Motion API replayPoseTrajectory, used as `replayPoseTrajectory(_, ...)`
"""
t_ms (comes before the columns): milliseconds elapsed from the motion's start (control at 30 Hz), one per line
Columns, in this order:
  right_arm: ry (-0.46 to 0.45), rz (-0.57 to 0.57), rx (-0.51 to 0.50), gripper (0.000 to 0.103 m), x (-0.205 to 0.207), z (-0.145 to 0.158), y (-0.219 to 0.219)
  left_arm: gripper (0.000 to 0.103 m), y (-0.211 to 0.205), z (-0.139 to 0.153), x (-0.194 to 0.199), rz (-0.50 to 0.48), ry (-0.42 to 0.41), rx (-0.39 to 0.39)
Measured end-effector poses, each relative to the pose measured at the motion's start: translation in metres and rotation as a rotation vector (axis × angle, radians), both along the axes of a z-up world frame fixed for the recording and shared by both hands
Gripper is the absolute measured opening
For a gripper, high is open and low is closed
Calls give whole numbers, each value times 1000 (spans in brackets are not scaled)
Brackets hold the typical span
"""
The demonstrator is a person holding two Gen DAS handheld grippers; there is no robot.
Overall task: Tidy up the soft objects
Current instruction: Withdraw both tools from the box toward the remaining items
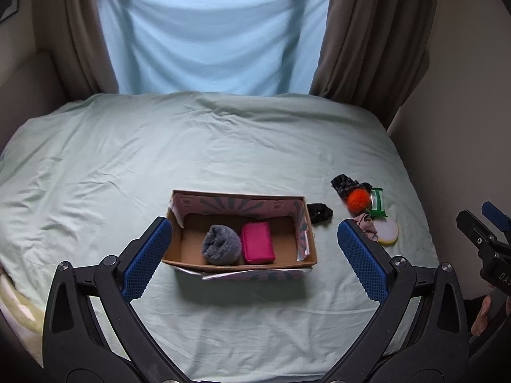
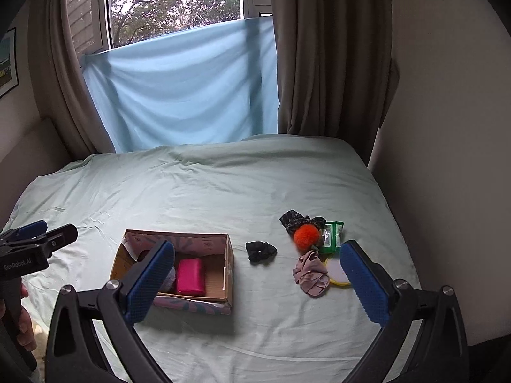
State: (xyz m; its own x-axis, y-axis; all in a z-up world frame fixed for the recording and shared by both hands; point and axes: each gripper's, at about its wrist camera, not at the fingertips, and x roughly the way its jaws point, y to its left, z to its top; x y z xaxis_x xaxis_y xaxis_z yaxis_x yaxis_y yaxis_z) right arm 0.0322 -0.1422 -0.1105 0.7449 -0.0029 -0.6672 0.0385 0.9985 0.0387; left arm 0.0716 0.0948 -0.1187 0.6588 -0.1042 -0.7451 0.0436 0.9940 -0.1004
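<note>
An open cardboard box (image 1: 308, 223) (image 2: 229, 265) sits on the bed. It holds a grey rolled sock (image 1: 221, 245) and a pink pouch (image 1: 257, 242) (image 2: 191, 276). To its right lie a black scrunchie (image 1: 320, 212) (image 2: 261, 251), an orange pompom (image 1: 358, 200) (image 2: 306, 235), a dark patterned cloth (image 2: 292, 218), a green packet (image 1: 378, 202) (image 2: 332, 236), a pink cloth (image 2: 311, 274) and a round yellow-rimmed pad (image 1: 388, 231) (image 2: 337, 273). My left gripper (image 1: 254, 255) is open and empty in front of the box. My right gripper (image 2: 257, 279) is open and empty, above the bed between the box and the pile.
The bed (image 1: 223, 146) has a pale green sheet. A blue sheet (image 1: 210, 38) hangs over the window between brown curtains (image 2: 332, 51). A wall (image 2: 447, 127) runs along the bed's right side. The right gripper (image 1: 485, 239) shows at the right edge of the left wrist view.
</note>
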Motion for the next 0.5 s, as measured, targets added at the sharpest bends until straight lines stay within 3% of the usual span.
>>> replayPoseTrajectory(267,-20,91,-21,103,4,-3,-73,103,-92,-12,7,12,10,-15)
replayPoseTrajectory(500,1,183,-9,103,31,-22,-124,103,-159,-43,21,53,41,-41)
